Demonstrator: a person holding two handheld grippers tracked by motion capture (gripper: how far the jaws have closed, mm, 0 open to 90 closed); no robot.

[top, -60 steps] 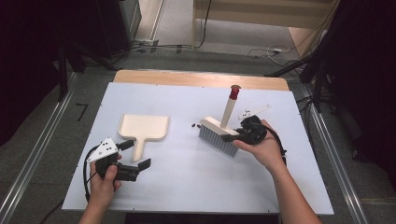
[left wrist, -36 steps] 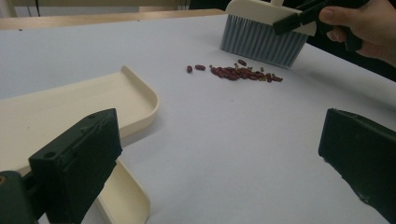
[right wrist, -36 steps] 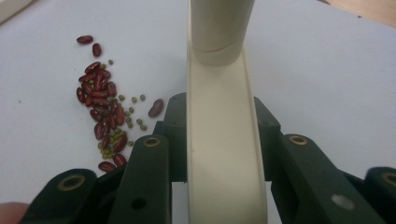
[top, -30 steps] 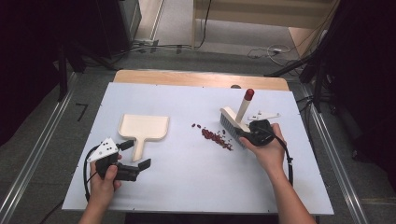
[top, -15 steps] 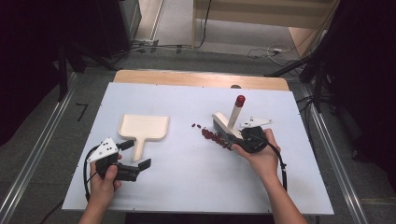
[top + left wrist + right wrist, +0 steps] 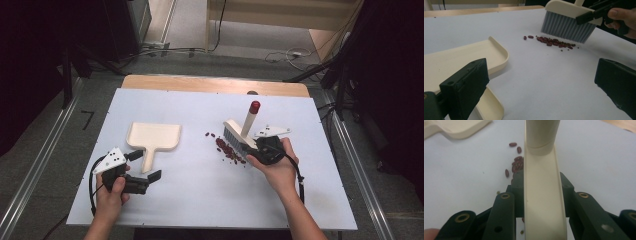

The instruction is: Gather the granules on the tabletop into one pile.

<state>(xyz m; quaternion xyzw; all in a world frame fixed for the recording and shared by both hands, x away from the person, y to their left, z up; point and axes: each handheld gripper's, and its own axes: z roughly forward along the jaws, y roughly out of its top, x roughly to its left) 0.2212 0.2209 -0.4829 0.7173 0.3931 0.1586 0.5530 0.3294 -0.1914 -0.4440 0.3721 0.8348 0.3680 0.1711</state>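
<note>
Nearest the person, the left gripper [image 6: 145,165] rests low on the white table [image 6: 200,200], its jaws spread wide and released around the handle of the cream dustpan [image 6: 154,137], not touching it. Farther right, the right gripper [image 6: 254,149] is clenched on the brush [image 6: 239,132], grasping its cream head. The bristles stand just beside a line of red beans [image 6: 227,148], well apart from the dustpan.

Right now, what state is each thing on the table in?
Brush: clamped in the right gripper, handle up, bristles beside the beans.
Beans: loose, in a line on the table.
Dustpan: flat, free, no beans visible in it.
Left gripper: open, jaws either side of the dustpan's handle.
</note>
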